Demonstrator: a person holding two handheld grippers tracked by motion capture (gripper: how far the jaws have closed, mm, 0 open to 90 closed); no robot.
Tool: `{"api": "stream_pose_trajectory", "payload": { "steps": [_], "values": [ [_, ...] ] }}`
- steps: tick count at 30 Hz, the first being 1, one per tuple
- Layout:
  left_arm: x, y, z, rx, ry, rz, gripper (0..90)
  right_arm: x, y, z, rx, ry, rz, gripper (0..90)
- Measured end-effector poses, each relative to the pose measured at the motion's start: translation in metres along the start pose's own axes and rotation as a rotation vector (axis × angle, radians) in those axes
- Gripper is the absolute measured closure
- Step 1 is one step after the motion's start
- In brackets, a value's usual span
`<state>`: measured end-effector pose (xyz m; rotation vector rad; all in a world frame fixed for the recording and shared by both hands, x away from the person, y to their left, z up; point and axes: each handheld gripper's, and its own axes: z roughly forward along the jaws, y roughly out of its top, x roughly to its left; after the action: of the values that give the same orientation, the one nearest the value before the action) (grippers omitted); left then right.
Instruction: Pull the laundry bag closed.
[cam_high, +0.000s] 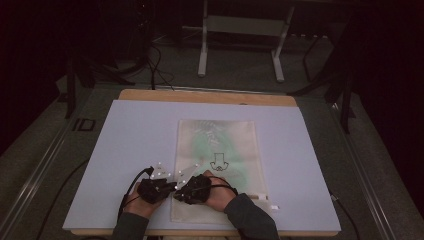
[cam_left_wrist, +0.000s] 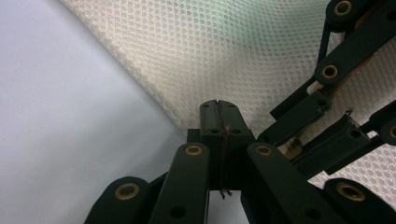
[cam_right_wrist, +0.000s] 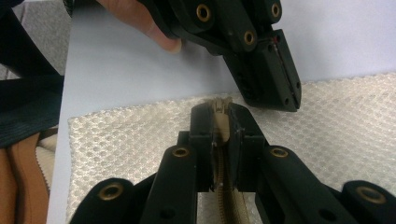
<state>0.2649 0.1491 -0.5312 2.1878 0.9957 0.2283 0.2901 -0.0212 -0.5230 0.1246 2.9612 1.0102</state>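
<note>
Mesh bag (cam_high: 216, 165) flat on bench (cam_high: 130, 150): right gripper (cam_right_wrist: 223, 109) pinching zipper tape (cam_right_wrist: 223, 122), left gripper (cam_left_wrist: 218, 106) fingers pressed together at bag edge; zipper work apparently barely begun.

A white board (cam_high: 125, 150) covers a wooden table (cam_high: 200, 96); beyond stands what looks like a metal frame (cam_high: 240, 25).

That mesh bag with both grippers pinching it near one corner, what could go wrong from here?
The right gripper is shut on the zipper; a skewed pull could jam it or let it slip. The left gripper pinches the mesh bag at its very edge, so it might lose it. The two grippers sit close and could bump.
</note>
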Motion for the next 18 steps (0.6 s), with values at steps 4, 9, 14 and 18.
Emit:
{"api": "stream_pose_trajectory", "payload": {
  "steps": [4,9,14,18],
  "values": [
    [0.0005,-0.0003,0.0,0.001,-0.002,-0.001,89.6,-0.0019,-0.0029,-0.002,-0.005,0.007,0.004,82.3],
    [0.0004,0.0,0.0,0.003,-0.002,-0.004,89.6,-0.0029,-0.0046,-0.0039,-0.001,0.008,0.009,82.4],
    [0.0001,0.0003,0.0001,0.005,0.0,-0.003,89.7,-0.0032,-0.006,-0.0049,-0.003,0.004,0.007,82.5],
    [0.0005,0.0003,0.0,0.007,-0.003,-0.003,89.7,-0.0033,-0.006,-0.0064,0.01,0.0,0.005,82.6]
  ]
}}
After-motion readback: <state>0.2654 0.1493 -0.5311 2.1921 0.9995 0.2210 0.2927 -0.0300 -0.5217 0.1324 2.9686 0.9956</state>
